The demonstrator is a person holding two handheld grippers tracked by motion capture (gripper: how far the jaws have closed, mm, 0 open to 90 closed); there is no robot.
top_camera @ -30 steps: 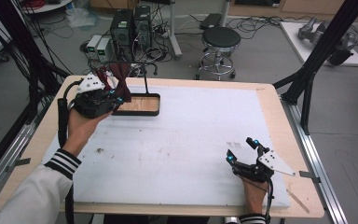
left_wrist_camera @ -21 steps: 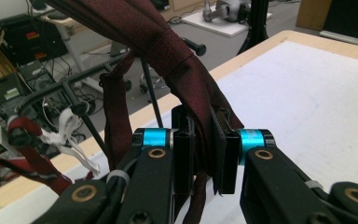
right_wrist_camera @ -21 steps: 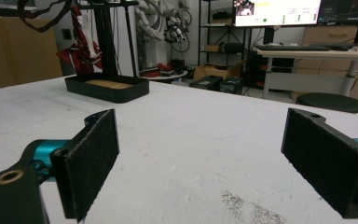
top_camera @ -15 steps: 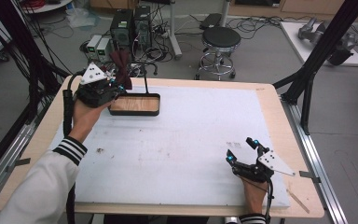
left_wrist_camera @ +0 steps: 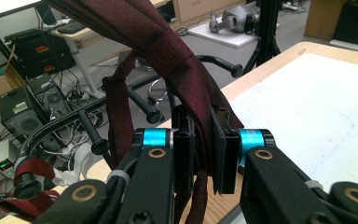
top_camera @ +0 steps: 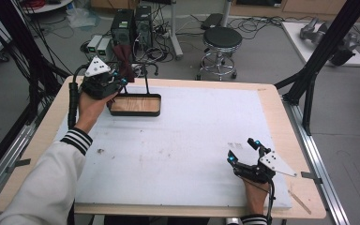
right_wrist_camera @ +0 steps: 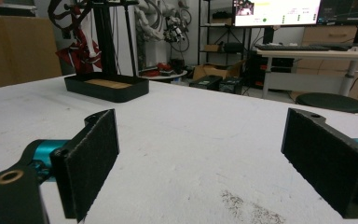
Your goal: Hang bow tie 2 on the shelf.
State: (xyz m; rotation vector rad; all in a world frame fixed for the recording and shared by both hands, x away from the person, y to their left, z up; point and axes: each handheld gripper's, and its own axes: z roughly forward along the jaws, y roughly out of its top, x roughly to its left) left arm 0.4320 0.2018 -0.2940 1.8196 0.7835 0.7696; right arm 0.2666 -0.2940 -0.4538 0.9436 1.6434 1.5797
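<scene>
Necktie [left_wrist_camera: 177, 60] hangs lengthwise downward, pinched in left claw [left_wrist_camera: 204, 158].

Grey floor [top_camera: 262, 61] lying around the worktop [top_camera: 272, 101], which is showing a pale wooden edge and carrying a white sheet [top_camera: 192, 131]. Black round stool [top_camera: 221, 40] standing on a chrome base just beyond the far edge. Two dark computer towers [top_camera: 132, 26] sitting on the floor beside tangled cables [top_camera: 161, 35], with small pale boxes [top_camera: 98, 45] next to them. Black frame struts [top_camera: 326, 51] slanting down at the right, more rising at the left. White platform [top_camera: 328, 44] resting on the floor at far right. Lit monitors [right_wrist_camera: 279, 11] glowing above a desk [right_wrist_camera: 317, 53] in the right gripper view.
</scene>
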